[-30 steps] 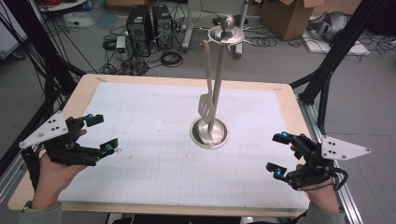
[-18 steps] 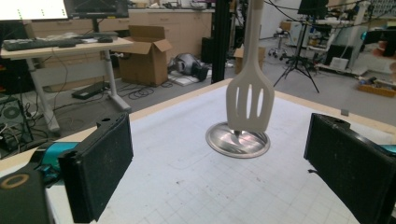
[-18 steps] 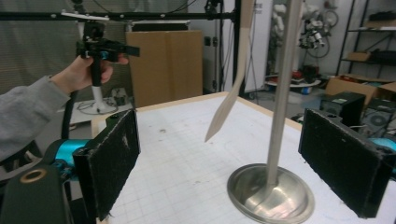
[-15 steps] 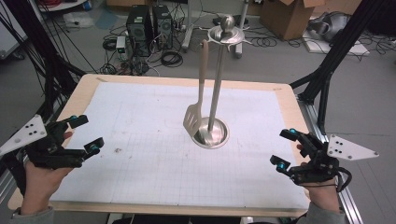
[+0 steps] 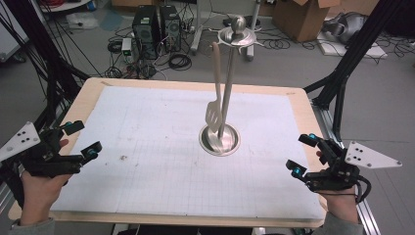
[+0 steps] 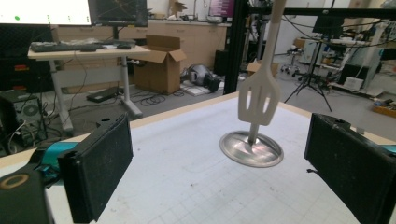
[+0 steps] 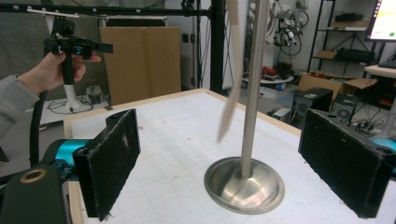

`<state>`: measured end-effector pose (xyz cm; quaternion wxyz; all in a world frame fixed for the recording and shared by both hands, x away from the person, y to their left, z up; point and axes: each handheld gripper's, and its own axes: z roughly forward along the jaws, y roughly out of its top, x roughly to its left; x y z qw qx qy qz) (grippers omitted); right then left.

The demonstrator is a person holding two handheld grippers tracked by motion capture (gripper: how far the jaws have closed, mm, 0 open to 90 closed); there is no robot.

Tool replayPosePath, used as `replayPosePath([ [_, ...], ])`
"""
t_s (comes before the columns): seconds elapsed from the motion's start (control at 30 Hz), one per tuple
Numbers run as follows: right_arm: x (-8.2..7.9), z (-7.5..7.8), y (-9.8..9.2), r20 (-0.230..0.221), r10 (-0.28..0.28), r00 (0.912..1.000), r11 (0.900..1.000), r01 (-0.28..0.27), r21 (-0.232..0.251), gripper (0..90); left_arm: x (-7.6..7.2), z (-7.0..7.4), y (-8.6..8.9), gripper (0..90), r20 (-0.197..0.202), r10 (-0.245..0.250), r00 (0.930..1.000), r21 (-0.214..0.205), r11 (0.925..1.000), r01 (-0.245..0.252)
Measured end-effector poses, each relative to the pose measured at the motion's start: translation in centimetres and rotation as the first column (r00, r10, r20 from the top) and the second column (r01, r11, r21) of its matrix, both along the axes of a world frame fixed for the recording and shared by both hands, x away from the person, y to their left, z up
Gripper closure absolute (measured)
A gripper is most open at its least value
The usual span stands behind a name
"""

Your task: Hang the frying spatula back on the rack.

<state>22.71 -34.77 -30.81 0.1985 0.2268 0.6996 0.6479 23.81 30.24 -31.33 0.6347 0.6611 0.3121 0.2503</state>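
A metal utensil stand point(image 5: 219, 140) with a round base and a tall pole stands at the middle of the white mat. A pale slotted spatula point(image 5: 214, 115) hangs from its top ring, head just above the base, and looks blurred in the right gripper view point(image 7: 229, 107). My left gripper point(image 5: 83, 138) is open at the table's left edge, nothing between its jaws; the spatula point(image 6: 258, 98) and stand base point(image 6: 252, 148) lie well ahead of it. My right gripper point(image 5: 300, 154) is open near the right front edge, facing the stand pole point(image 7: 252, 93).
The white gridded mat point(image 5: 147, 171) covers the wooden table point(image 5: 88, 95). Black frame posts point(image 5: 342, 73) rise off both sides. Computers, cables and cardboard boxes sit on the floor behind. The person's left hand with its gripper point(image 7: 74, 46) shows far off in the right gripper view.
The left gripper has drawn back to the left edge of the table. The right gripper has barely shifted. The hanging spatula swings from side to side on the stand.
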Motion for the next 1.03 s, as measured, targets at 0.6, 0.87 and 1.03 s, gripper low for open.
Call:
replayPosePath([
  [0.6,0.6,-0.7,-1.5,-0.026,-0.06,0.9979,0.998,0.06,0.019,11.7,0.2,-1.3,0.9,8.4,-0.031,0.084,0.996,0.016,0.9964,-0.083],
  [0.87,1.2,-0.8,-0.3,-0.035,-0.047,0.9983,0.9988,0.047,0.008,11.6,0.3,-1.6,0.6,8.4,-0.047,0.11,0.9929,0.03,0.9937,-0.108],
  [1.03,1.4,-1.0,-0.1,-0.041,-0.047,0.9981,0.9988,0.048,0.013,11.6,0.5,-1.7,0.4,8.2,-0.058,0.112,0.992,0.031,0.9934,-0.111],
])
